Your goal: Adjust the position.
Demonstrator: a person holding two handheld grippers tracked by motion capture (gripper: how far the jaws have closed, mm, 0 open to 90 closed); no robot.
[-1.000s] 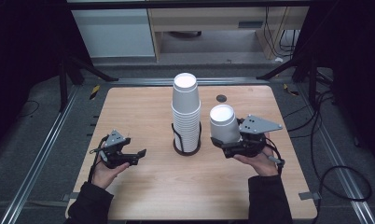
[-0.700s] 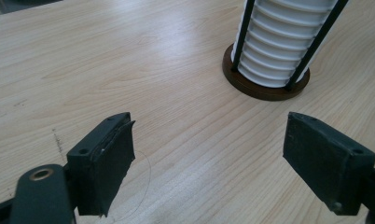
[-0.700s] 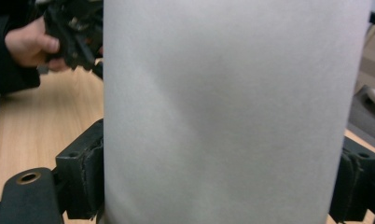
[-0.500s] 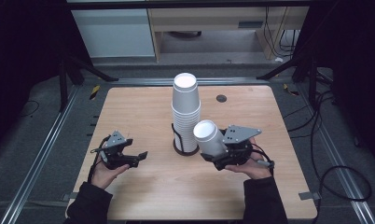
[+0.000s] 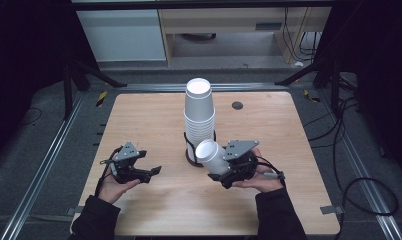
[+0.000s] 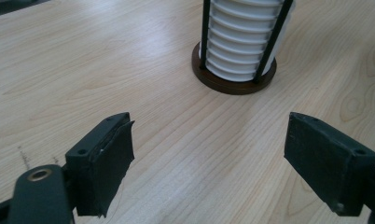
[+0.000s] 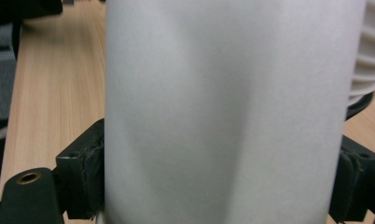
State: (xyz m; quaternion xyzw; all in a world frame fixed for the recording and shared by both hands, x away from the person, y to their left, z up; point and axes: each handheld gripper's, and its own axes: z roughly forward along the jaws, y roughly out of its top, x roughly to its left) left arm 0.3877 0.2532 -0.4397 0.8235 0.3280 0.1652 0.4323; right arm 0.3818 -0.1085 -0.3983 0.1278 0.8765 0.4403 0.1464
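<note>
A tall stack of white paper cups [image 5: 199, 112] stands in a black wire holder [image 5: 190, 159] at the table's middle. My right gripper [image 5: 223, 170] is shut on a single white cup [image 5: 211, 155], which is tilted with its mouth up and to the left, just in front and right of the holder. In the right gripper view the held cup [image 7: 223, 112] sits between both pads, with the stack [image 7: 370, 46] at the right edge. My left gripper [image 5: 151, 172] rests low at front left. Its jaws have just been opening and nothing is between them [image 6: 209, 158]; the stack [image 6: 239, 37] lies ahead.
The wooden table [image 5: 139, 115] has a small dark round disc [image 5: 237, 105] behind and right of the stack. Metal rails [image 5: 54, 150] run along both sides of the table. Cabinets stand beyond the far edge.
My right gripper has carried the cup left and down, from beside the stack to just in front of the holder, tipping it leftward. The left hand has stayed put.
</note>
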